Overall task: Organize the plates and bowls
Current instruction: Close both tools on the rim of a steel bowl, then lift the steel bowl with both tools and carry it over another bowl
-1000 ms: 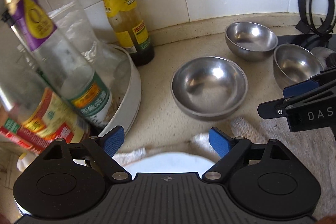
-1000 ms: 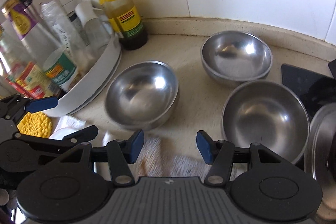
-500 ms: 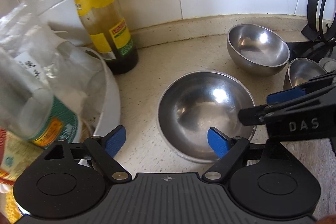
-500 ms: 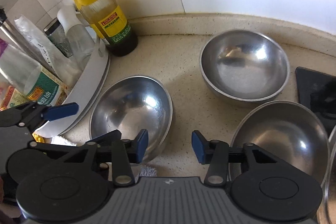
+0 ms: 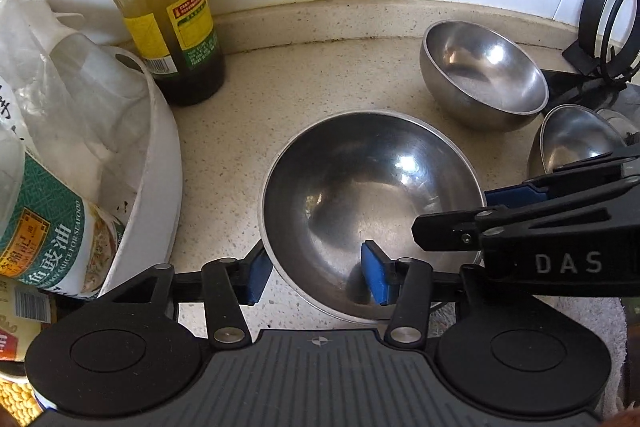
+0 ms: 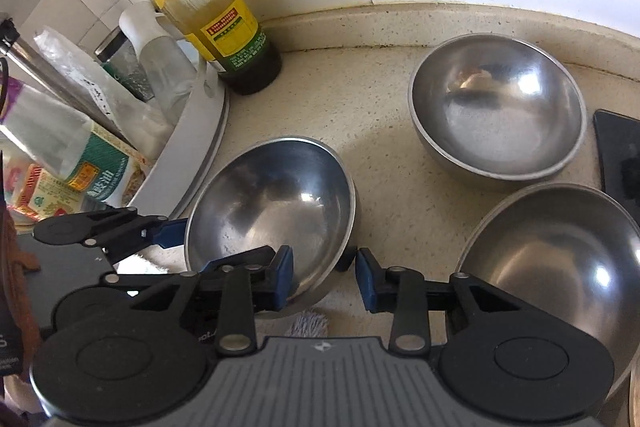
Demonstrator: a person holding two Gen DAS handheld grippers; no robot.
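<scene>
Item: my left tool, jaws closing astride the near rim of the nearest steel bowl, one blue pad outside the wall, one inside; whether the pads press yet I cannot tell.

Item: my right tool, jaws closing across the same bowl's right rim, one pad inside, one outside.

Item: that bowl sits on the speckled tabletop, beside a white tray of bottles.

Item: second steel bowl near the wall; third steel bowl at right.

Item: sauce bottle, upright, against the tiles.
</scene>
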